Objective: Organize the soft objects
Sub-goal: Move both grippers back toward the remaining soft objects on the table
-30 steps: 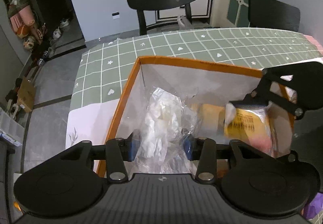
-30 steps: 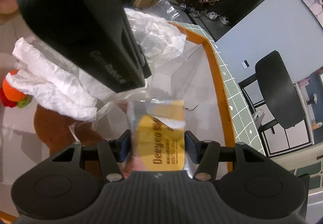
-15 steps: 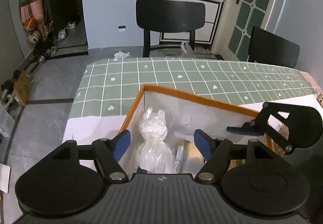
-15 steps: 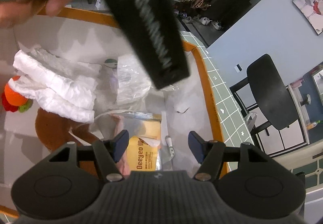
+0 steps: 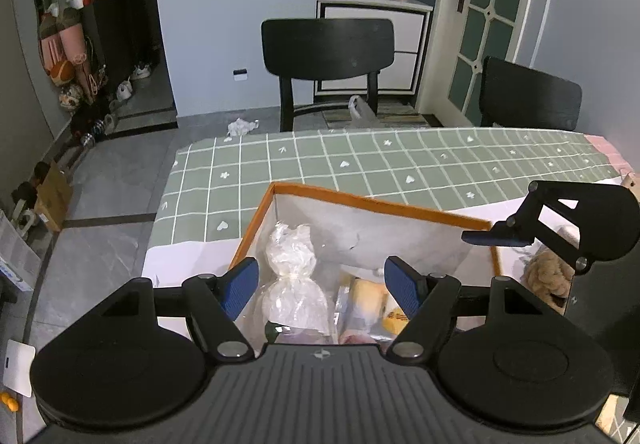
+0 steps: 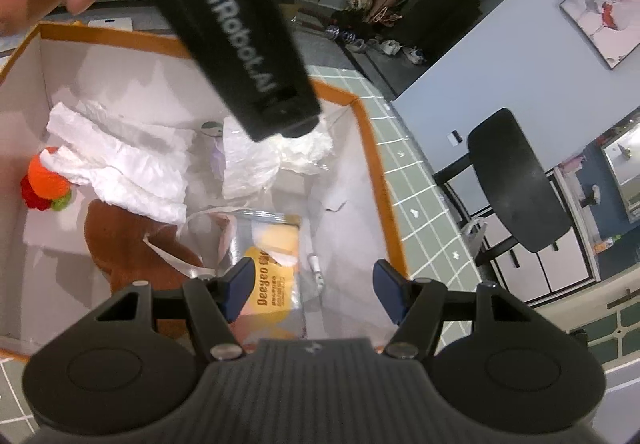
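Both my claws hang above the orange-rimmed box with pads spread and nothing between them. The knotted clear bag lies straight below my left gripper, long axis running away from me, knot mid-length. The yellow Deeyeo pack sits under my right gripper, lengthwise, I think. The left one's nearer the bag.

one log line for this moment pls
left gripper: open, empty | right gripper: open, empty | clear bag, yellow packet: in orange-rimmed box

Black chair (behind table)
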`<state>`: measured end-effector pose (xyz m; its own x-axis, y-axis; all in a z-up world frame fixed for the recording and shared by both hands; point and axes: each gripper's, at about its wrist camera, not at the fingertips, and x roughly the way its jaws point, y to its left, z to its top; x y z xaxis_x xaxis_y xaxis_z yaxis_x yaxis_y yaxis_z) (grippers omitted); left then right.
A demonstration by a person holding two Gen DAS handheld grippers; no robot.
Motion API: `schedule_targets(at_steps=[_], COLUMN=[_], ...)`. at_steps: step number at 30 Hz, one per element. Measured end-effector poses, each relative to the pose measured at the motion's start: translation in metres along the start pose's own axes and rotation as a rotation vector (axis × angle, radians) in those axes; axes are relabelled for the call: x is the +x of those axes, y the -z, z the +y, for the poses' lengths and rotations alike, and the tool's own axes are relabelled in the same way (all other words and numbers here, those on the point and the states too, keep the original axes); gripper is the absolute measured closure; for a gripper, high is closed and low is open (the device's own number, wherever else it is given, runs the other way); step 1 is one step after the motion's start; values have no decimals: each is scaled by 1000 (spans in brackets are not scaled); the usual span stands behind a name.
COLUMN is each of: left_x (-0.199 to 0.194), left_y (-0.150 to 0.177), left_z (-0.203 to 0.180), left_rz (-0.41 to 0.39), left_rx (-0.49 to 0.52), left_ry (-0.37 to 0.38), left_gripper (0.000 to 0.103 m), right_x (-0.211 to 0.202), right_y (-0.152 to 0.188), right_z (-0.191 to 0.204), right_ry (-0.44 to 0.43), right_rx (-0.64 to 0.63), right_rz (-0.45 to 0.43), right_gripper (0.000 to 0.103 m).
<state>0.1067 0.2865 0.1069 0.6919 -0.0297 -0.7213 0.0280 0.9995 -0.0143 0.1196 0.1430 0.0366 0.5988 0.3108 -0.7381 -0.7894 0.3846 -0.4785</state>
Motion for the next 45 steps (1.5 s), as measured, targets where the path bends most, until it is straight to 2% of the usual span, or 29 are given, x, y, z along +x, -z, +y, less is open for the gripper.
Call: schedule_targets(at_steps=[11,26,35,38,41,45], left_x=[-35,-57,-66,-67,-67,-69], left_y=[4,26,63,79,96,120], left_z=[-33,-109,-167,-192,-219,-260], left_rz=[-64,-120,-157,-182,-193,-234], left_rx=[40,122,181,215,242,320], left_ry=[38,156,255,245,272,261], left_gripper=[19,18,17,17,17,16], right_x=[-64,-133,-157,-164,-167,-166], right_y=[30,107,173,198,223,256], right_z=[-18,-21,-3,-1,-3,-8], right_ry=[42,70,76,81,94,109], right_rx=[58,121,195,230,266,305], right_rz=[-64,-80,-74,-75,-67,-43], right_gripper=[38,38,37,37,37,37])
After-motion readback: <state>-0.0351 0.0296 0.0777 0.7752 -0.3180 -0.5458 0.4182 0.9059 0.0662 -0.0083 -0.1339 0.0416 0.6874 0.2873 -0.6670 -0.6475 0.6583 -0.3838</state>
